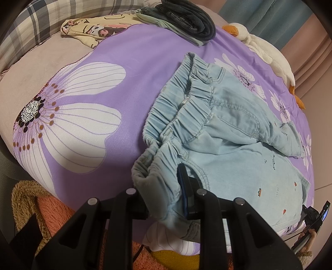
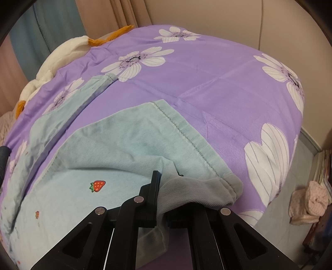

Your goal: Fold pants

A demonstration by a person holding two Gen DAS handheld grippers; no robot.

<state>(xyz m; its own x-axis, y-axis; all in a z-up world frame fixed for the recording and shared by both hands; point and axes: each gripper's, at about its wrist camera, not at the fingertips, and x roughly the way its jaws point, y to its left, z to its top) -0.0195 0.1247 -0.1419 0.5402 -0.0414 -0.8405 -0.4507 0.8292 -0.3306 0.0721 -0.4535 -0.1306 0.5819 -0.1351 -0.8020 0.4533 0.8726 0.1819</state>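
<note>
Both grippers were clamped on the pants (image 1: 232,133), light blue denim with small strawberry prints, lying spread along the near edge of the purple floral bedspread (image 1: 128,52). The left gripper (image 1: 166,199) had its jaws narrowed on the elastic waistband (image 1: 186,108) at its near end, fabric bunched between the pads and draping over the bed's edge. The right gripper (image 2: 160,199) was pinched fully shut on the hem corner of the near leg (image 2: 132,141), cloth gathered grey between the fingers. The far leg (image 2: 62,116) lay flat and apart from the near one, toward the bed's far edge by the white plush duck (image 2: 51,66). My read: this was the start of the first fold, both ends of the near side gripped, nothing lifted over yet (waistband looked rumpled, not flattened). The next move likely called for raising both grips together and carrying the near leg across onto the far leg, keeping the fabric taut between the two hands so the seam lands straight. Risk: the left grip held a thick gather, so an inner layer could slip. The other folded clothes (image 1: 186,18) sat at the far left corner, well clear of the work.
</note>
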